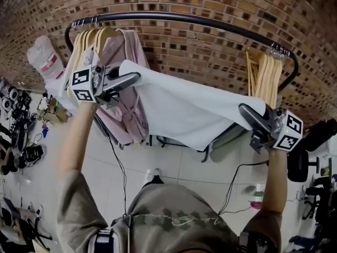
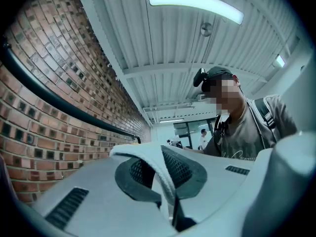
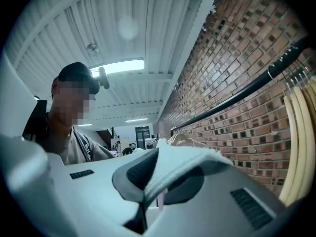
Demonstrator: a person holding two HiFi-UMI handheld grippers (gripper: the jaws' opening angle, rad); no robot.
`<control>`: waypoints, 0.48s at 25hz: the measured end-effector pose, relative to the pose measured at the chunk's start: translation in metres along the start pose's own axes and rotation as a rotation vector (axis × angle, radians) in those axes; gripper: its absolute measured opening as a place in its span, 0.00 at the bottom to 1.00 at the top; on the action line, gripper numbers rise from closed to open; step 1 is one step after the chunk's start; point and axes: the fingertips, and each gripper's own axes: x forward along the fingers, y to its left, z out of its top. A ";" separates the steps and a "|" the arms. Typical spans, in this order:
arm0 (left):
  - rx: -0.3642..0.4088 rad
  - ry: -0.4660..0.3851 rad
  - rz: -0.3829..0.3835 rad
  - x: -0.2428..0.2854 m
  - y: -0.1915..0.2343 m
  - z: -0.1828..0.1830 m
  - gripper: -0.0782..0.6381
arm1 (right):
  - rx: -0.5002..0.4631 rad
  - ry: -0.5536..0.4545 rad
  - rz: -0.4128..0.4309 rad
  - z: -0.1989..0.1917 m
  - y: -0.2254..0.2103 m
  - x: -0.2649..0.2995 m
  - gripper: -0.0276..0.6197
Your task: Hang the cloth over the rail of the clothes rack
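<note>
The person is holding a white rectangular fabric cloth (image 1: 184,107) stretched out in the air between both tools. The left hand-held gripper (image 1: 131,78) is clamping narrowly on the cloth's upper left corner. The right hand-held gripper (image 1: 245,111) is pinching the upper right corner the same way, and each gripper view is showing the hem squeezed between the jaws.

The cloth's long axis is running left to right, roughly parallel with the black curved metal rail (image 1: 179,18) of the clothes rack. In the head view the rail is lying above and beyond the cloth's top edge, apart from it. A bare middle stretch of rail is showing between the pale wooden hangers (image 1: 266,75) at the right end and the pink hanging garment (image 1: 124,104) near the left end.

Both hands are looking about equally far from the rail, the left riding slightly higher. The coming move is probably calling for raising both together and carrying the top edge over that bare stretch.
</note>
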 end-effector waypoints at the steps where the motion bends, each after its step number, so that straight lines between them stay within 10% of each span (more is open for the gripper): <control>1: -0.003 -0.005 -0.016 -0.001 0.004 0.001 0.13 | -0.009 -0.001 -0.001 0.002 0.002 0.002 0.07; 12: -0.015 -0.087 -0.068 -0.011 0.044 0.036 0.13 | 0.061 -0.096 0.025 0.041 -0.018 0.028 0.07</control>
